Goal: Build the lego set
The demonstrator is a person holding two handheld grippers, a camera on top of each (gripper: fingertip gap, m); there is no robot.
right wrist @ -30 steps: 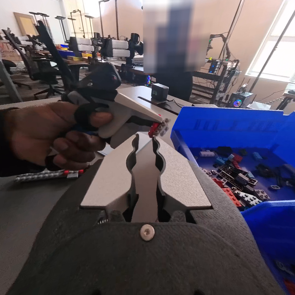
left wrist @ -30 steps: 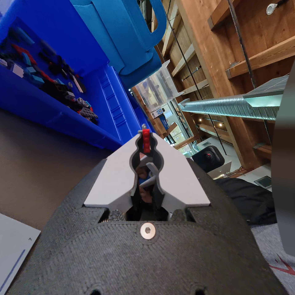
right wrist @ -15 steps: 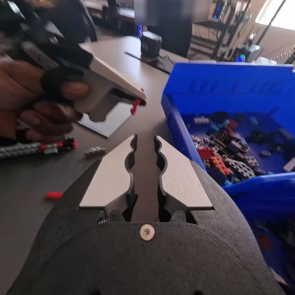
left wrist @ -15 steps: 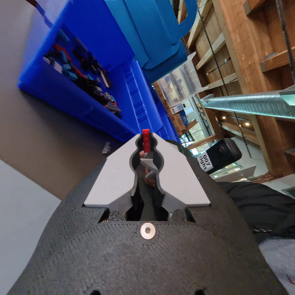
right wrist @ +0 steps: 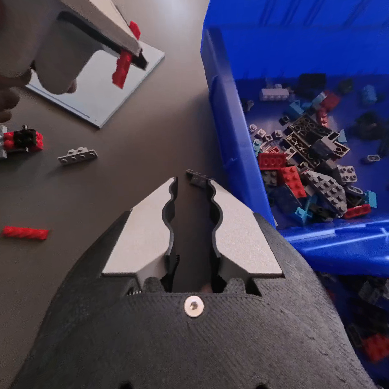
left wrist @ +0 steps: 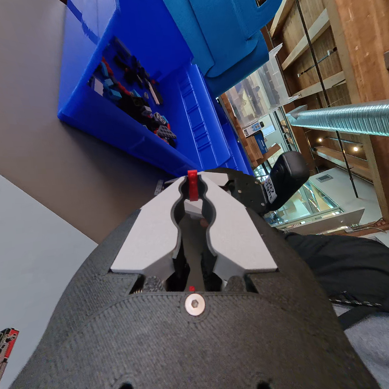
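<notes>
A dark grey-brown tabletop (right wrist: 130,189) is seen as the work surface. Behind it, timber beams and shelving (left wrist: 345,69) are shown, crossed by a ribbed metal duct (left wrist: 345,124). Small ceiling lights (left wrist: 355,149) are lit; glazed partitions (left wrist: 315,202) are visible beyond.

A: Where does the bin (right wrist: 235,134) sit?

B: On the desk (right wrist: 147,134), to the right, with loose bricks (right wrist: 299,168) piled inside.

A: And left of it?

B: A small bracket piece (right wrist: 197,179) lies just beside the bin wall. Farther left is a flat plate (right wrist: 77,156), then a partly built model (right wrist: 21,140) at the left edge. A single brick (right wrist: 25,232) lies nearer the camera. A booklet (right wrist: 105,94) lies behind them.
</notes>
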